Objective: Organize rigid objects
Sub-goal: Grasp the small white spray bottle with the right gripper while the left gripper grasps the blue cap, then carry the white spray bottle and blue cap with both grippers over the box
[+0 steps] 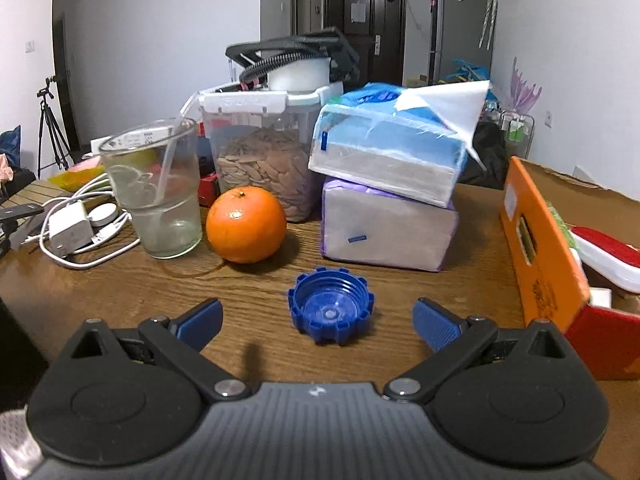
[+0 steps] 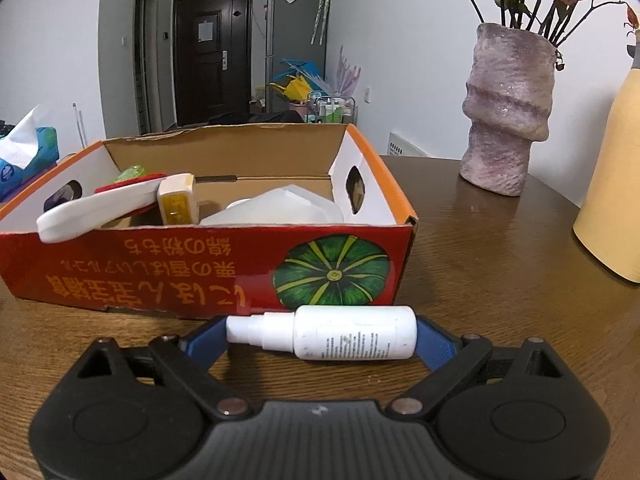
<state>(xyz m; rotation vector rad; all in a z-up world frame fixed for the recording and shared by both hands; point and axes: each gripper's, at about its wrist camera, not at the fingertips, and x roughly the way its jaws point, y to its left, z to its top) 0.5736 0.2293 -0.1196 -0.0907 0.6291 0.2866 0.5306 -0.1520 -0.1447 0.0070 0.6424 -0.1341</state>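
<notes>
A blue bottle cap (image 1: 331, 305) lies upside down on the wooden table between the pads of my left gripper (image 1: 318, 320), which is open and empty. My right gripper (image 2: 322, 334) is shut on a white spray bottle (image 2: 332, 332), held sideways by its two ends, just in front of the red and orange cardboard box (image 2: 160, 276). The box holds a white and red item (image 2: 100, 206), a small yellow block (image 2: 176, 200) and a clear plastic piece (image 2: 276, 208). The box also shows at the right of the left wrist view (image 1: 536, 240).
An orange (image 1: 246, 224), a glass with a straw (image 1: 160, 196), a clear container of seeds (image 1: 264, 148), two stacked tissue packs (image 1: 388, 200) and a charger with cables (image 1: 72, 228) stand behind the cap. A purple vase (image 2: 506, 112) and a yellow bottle (image 2: 616, 184) stand right of the box.
</notes>
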